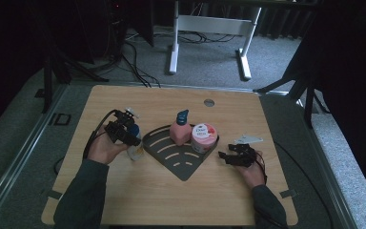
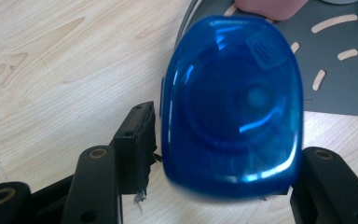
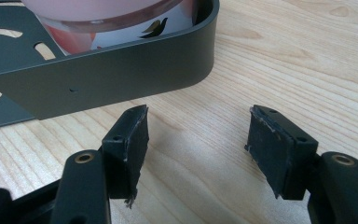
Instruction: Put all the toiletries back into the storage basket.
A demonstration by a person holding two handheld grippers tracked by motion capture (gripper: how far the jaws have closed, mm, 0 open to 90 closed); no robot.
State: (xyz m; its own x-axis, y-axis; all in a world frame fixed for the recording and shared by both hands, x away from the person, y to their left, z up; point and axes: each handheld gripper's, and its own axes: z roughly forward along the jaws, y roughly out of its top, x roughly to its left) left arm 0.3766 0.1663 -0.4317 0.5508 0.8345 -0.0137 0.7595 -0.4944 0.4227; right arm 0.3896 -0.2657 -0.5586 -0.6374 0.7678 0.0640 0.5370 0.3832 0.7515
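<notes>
A clear bottle (image 1: pixel 135 151) with a blue cap (image 2: pixel 233 107) stands at the left edge of the dark grey slotted rack (image 1: pixel 181 164). My left gripper (image 1: pixel 126 136) comes down over it, with a jaw on either side of the bottle and the left pad (image 2: pixel 137 140) close against it; the right pad is hidden under the cap. In the rack stand a pink bottle (image 1: pixel 178 131) and a pink-lidded Dove jar (image 1: pixel 203 137). My right gripper (image 1: pixel 225 155) rests on the table just right of the rack's corner (image 3: pixel 121 74), open with only bare wood between its pads (image 3: pixel 133 140).
The wooden table (image 1: pixel 138 200) has a round cable hole (image 1: pixel 209 102) near its far edge. Black cables trail from both grippers. A white desk frame (image 1: pixel 174 47) stands on the grey carpet beyond the table.
</notes>
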